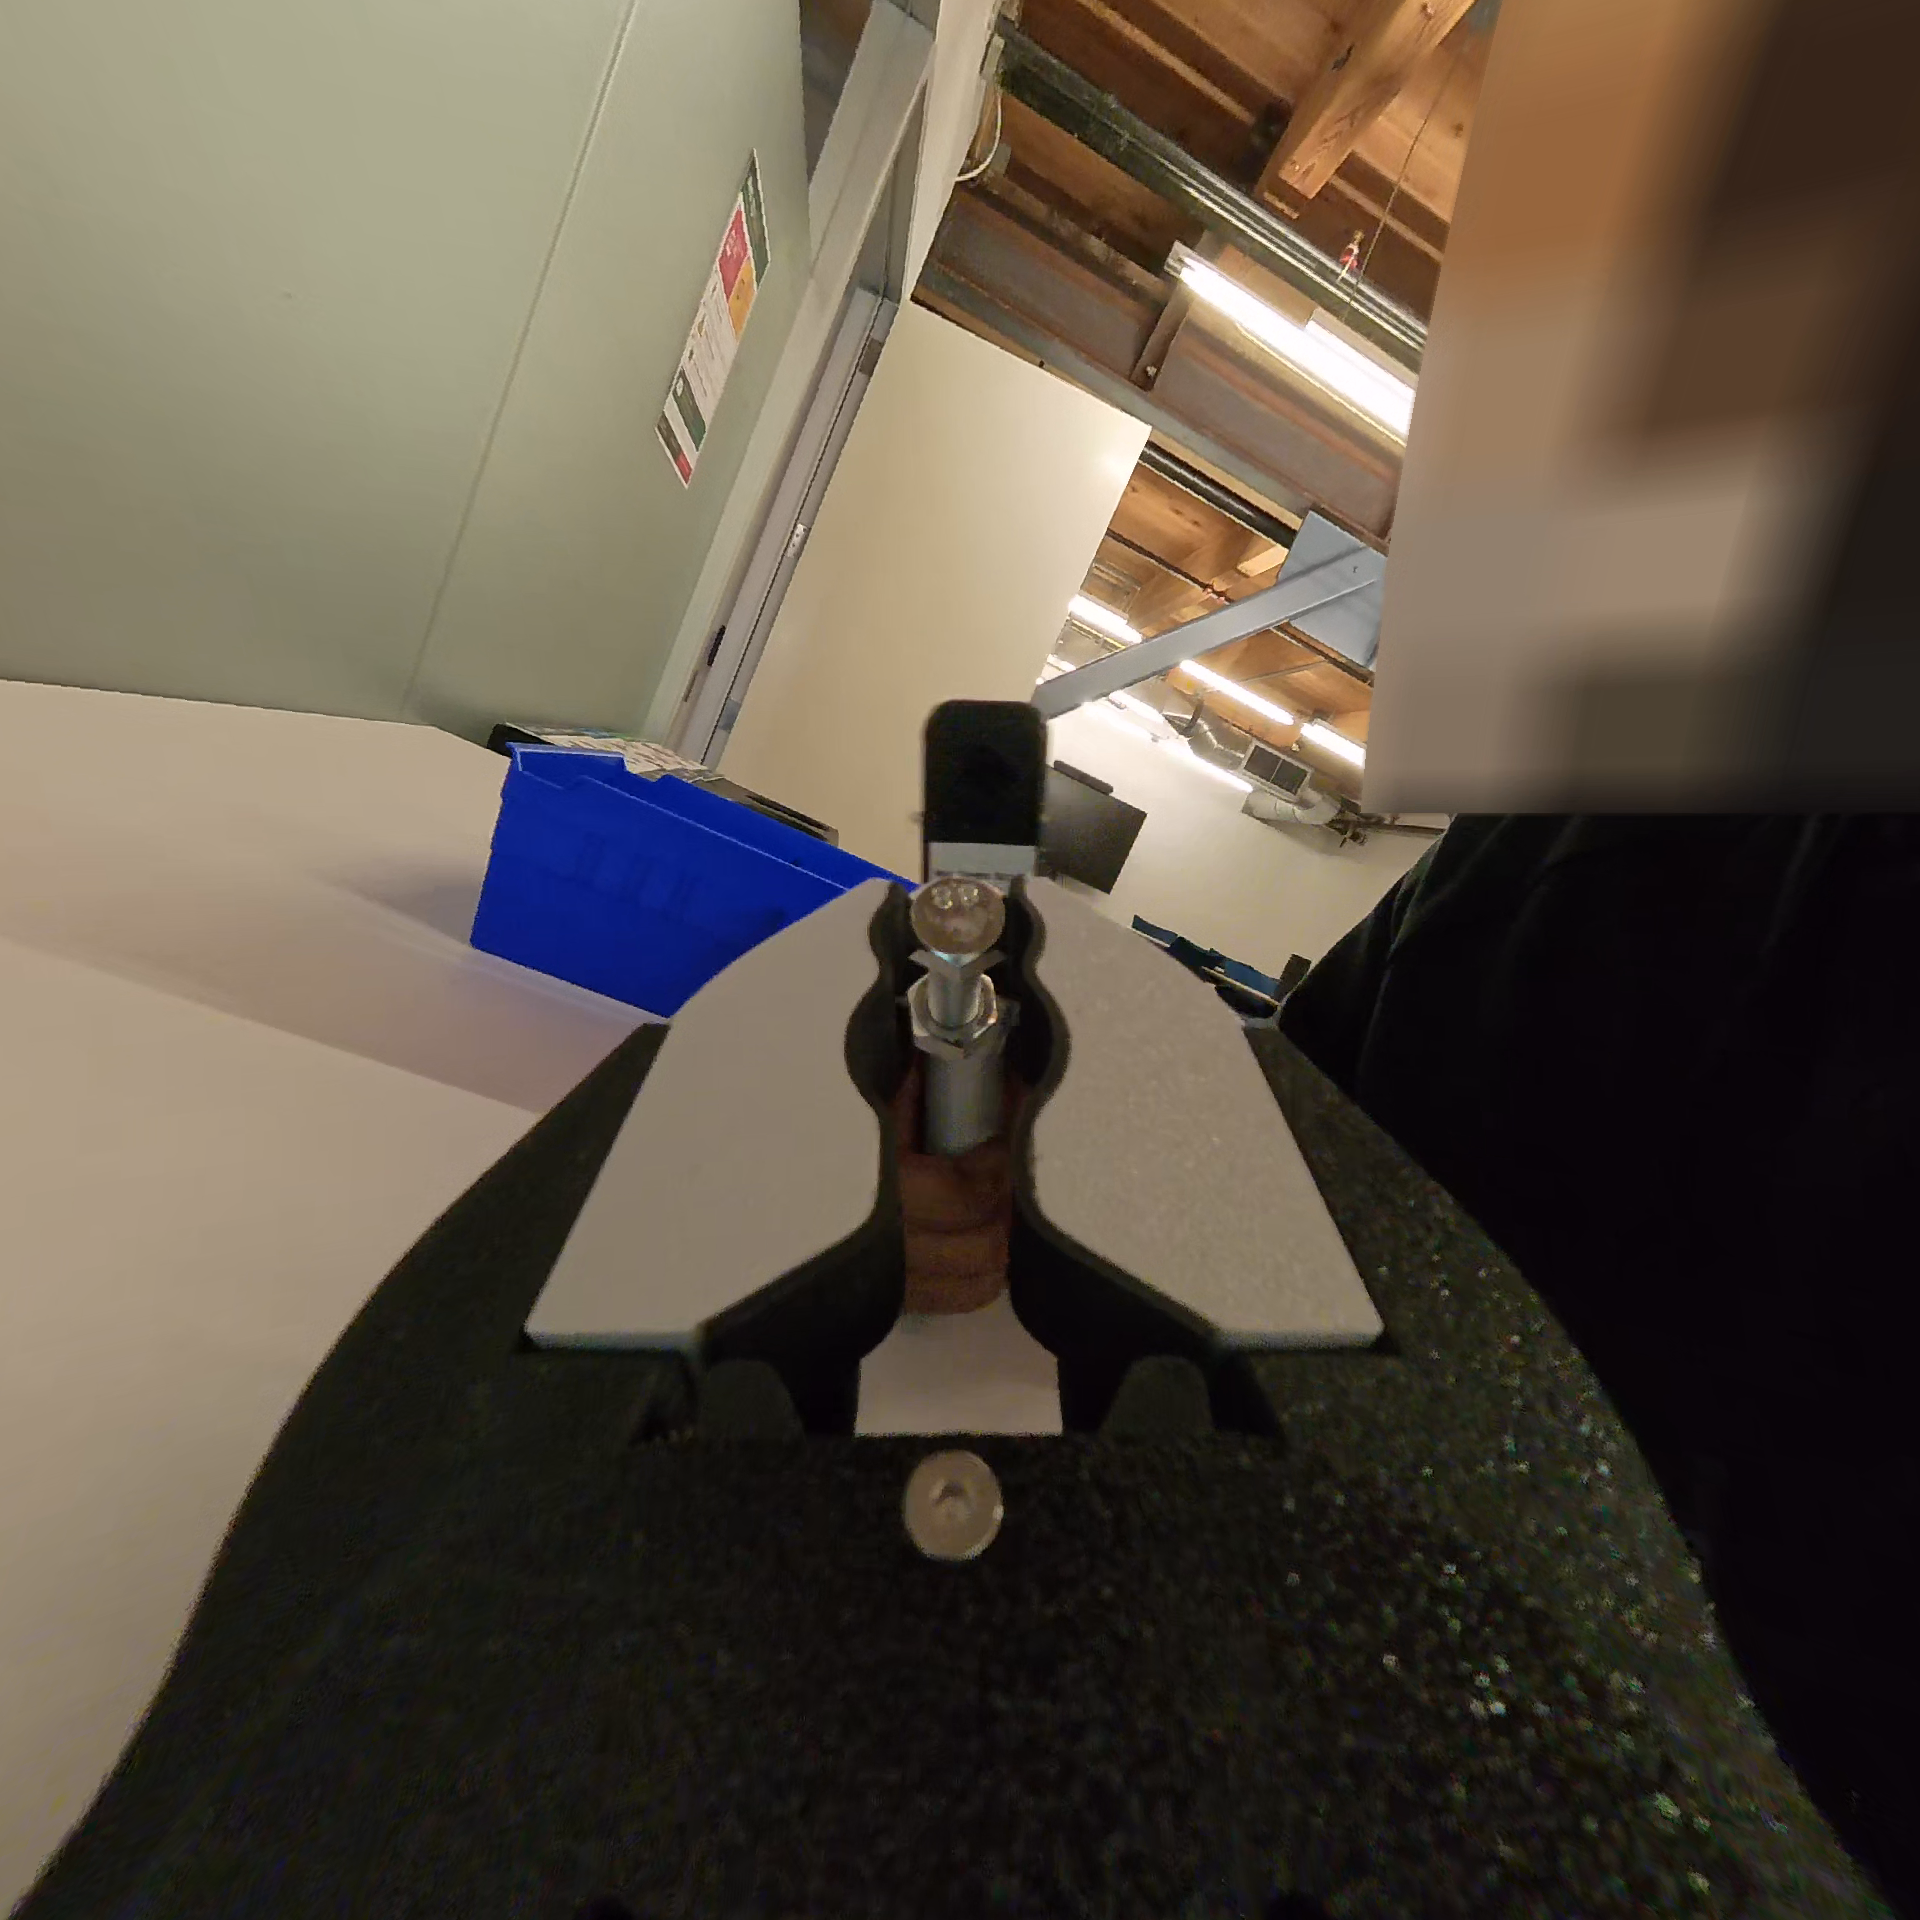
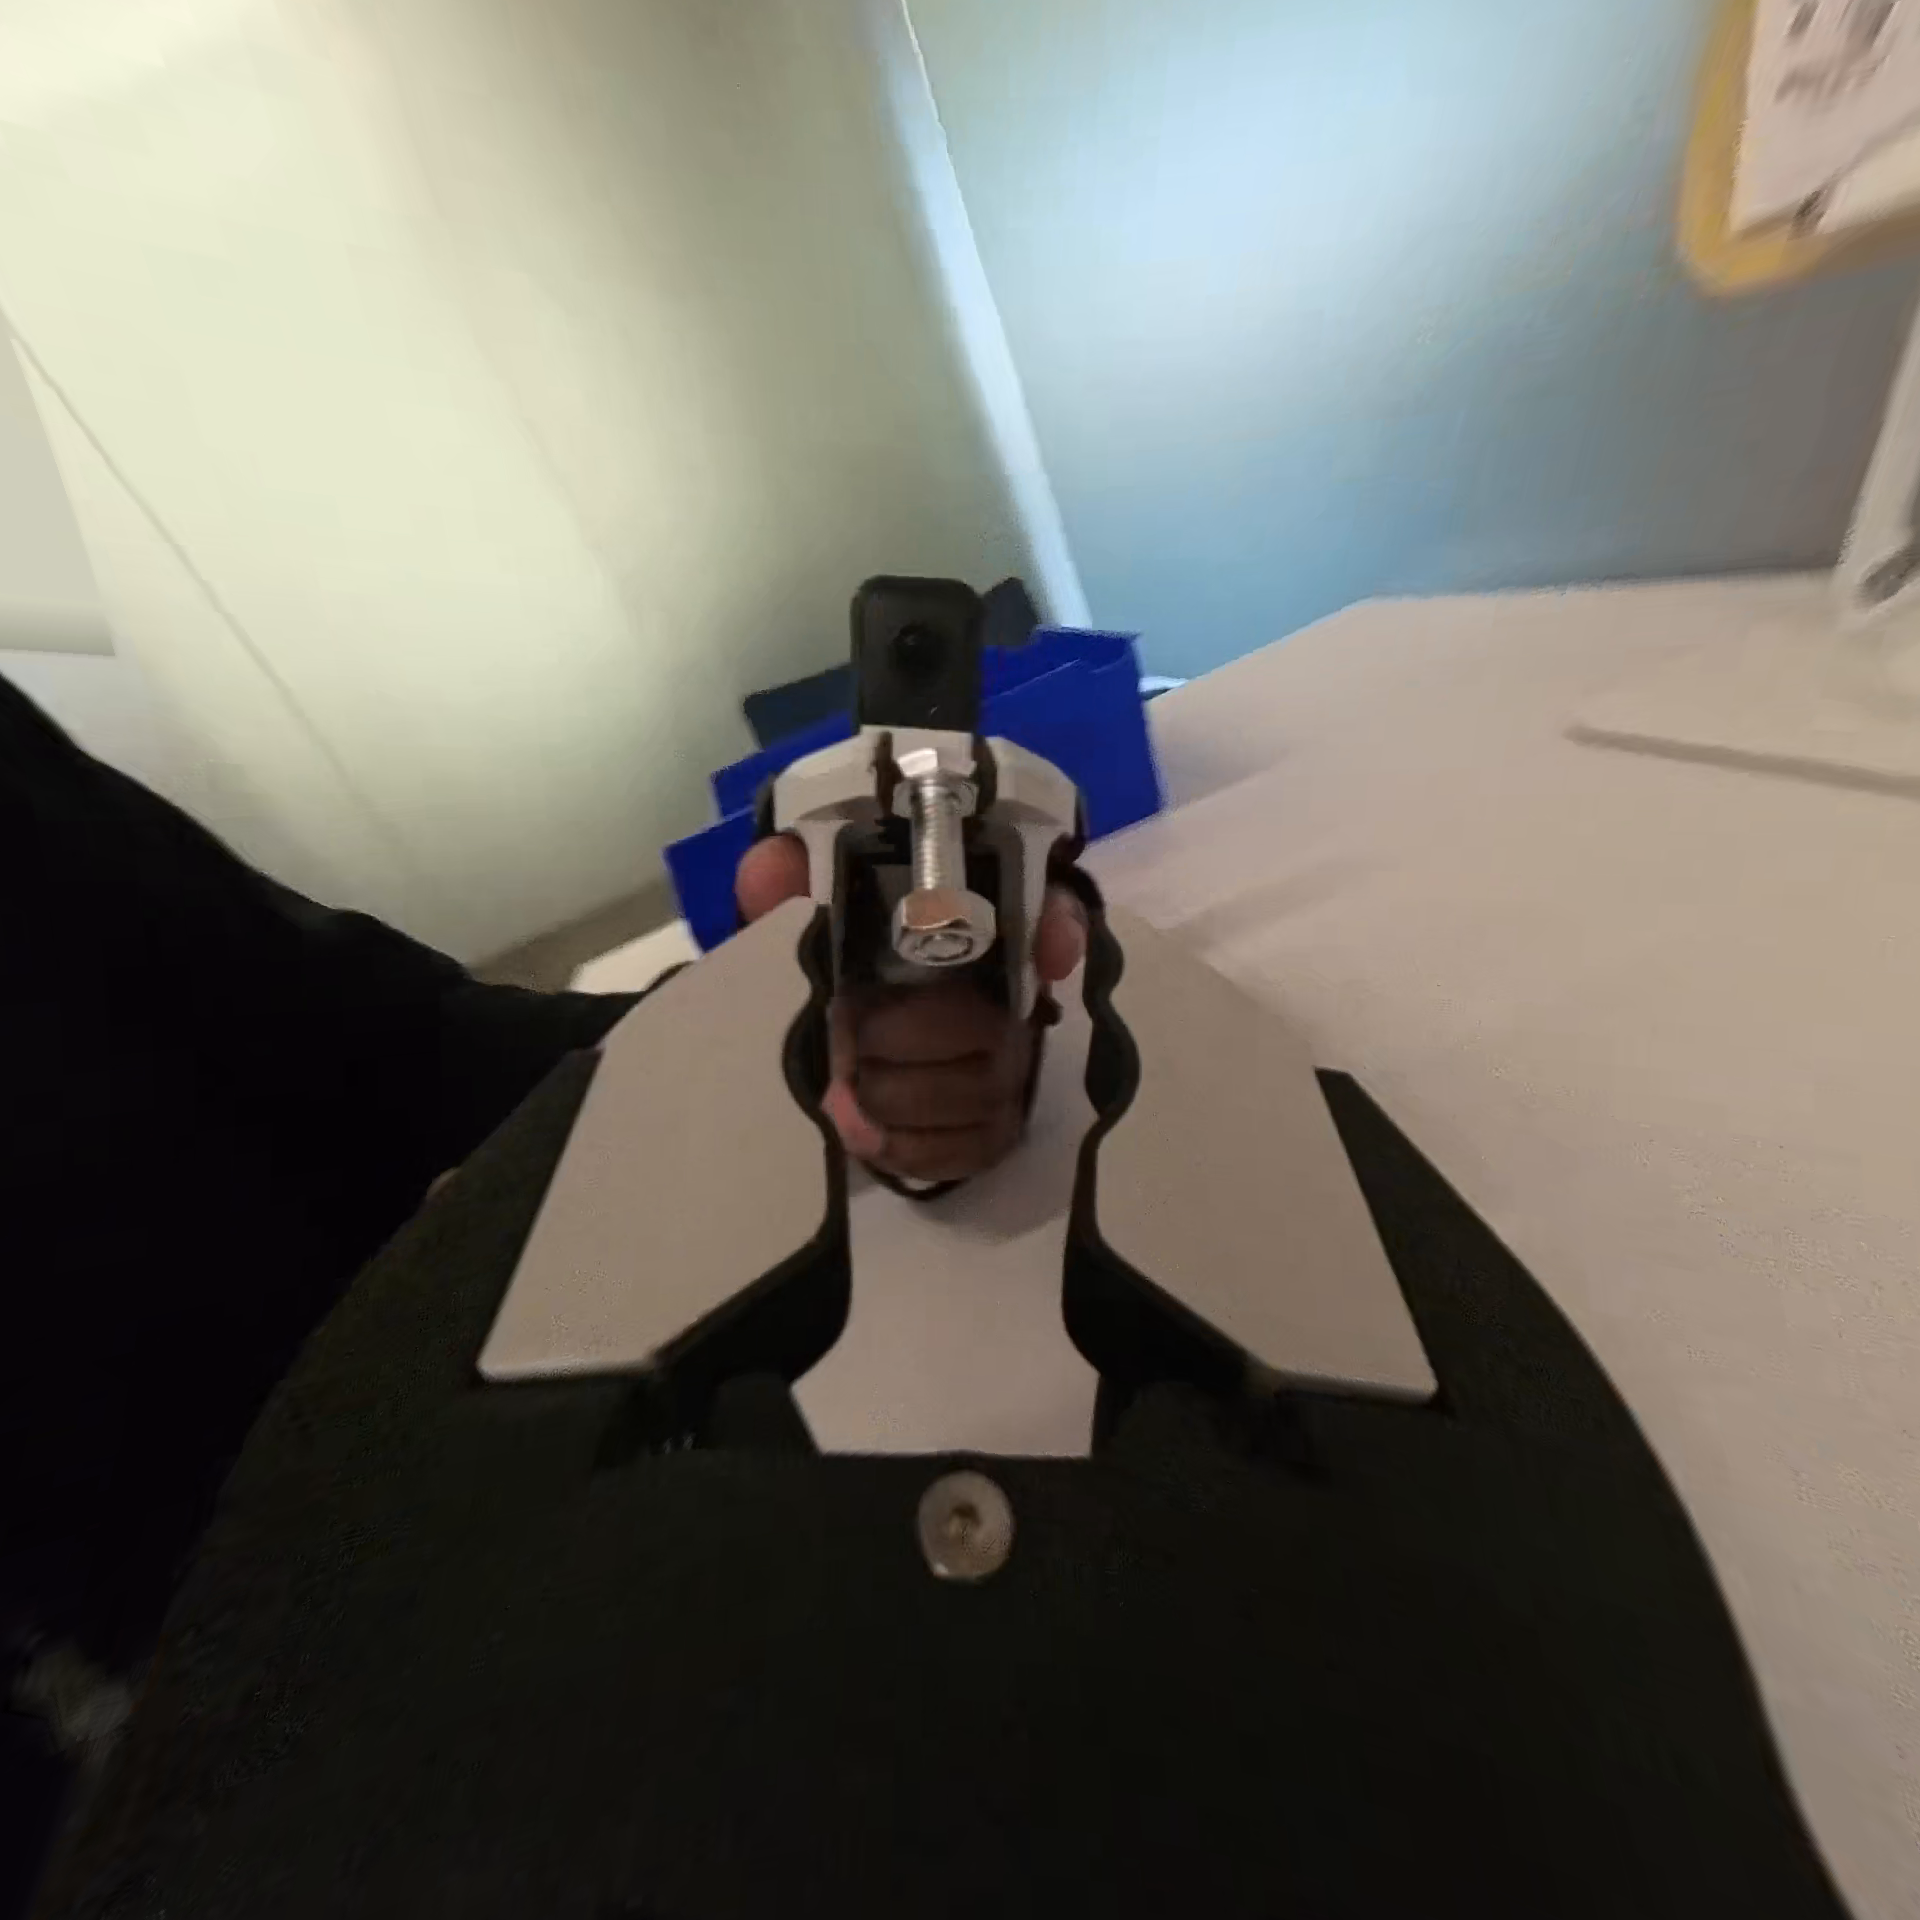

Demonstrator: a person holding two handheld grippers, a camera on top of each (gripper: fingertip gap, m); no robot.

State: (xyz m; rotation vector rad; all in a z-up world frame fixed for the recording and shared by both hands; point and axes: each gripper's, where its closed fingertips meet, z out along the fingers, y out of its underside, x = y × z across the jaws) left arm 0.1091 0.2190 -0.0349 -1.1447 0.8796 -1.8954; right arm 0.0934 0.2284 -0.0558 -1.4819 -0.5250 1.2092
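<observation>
- Pale walls close the room, with bare wooden ceiling beams [image 1: 1299,135] and strip lights [image 1: 1299,343] high beyond the left tool [image 1: 956,904], and a white desk [image 1: 208,935] spreading to its left.
- Up to the left of that tool, a poster [image 1: 717,322] hangs on a grey-green wall.
- Just left of the tool's tips and farther back, a blue bin [image 1: 644,904] stands at the desk's far edge.
- The left tool is closed on a silver bolt [image 1: 954,1039]. The bolt stands tilted between the two fingers, round head uppermost at the tips, with a nut [image 1: 956,1023] a little way down the shaft.
- Straight beyond the bolt head rises the black camera block [image 1: 982,779] of the right tool.
- Right of the left tool, dark clothing [image 1: 1558,1143] fills the view.
- From the right tool [image 2: 945,920], a dark sleeve [image 2: 208,987] lies to the left.
- The right tool's jaws stand apart and press on nothing. Through the gap, the left tool and the hand [image 2: 914,1091] holding it face it.
- The bolt's lower end, capped by a second nut [image 2: 940,925], points toward the right tool at the level of its tips. Whether it reaches between them cannot be told.
- Behind the left tool sits the blue bin, and the desk runs off to the right.
- High to the right, a blurred yellow-edged thing [image 2: 1745,156] shows.
</observation>
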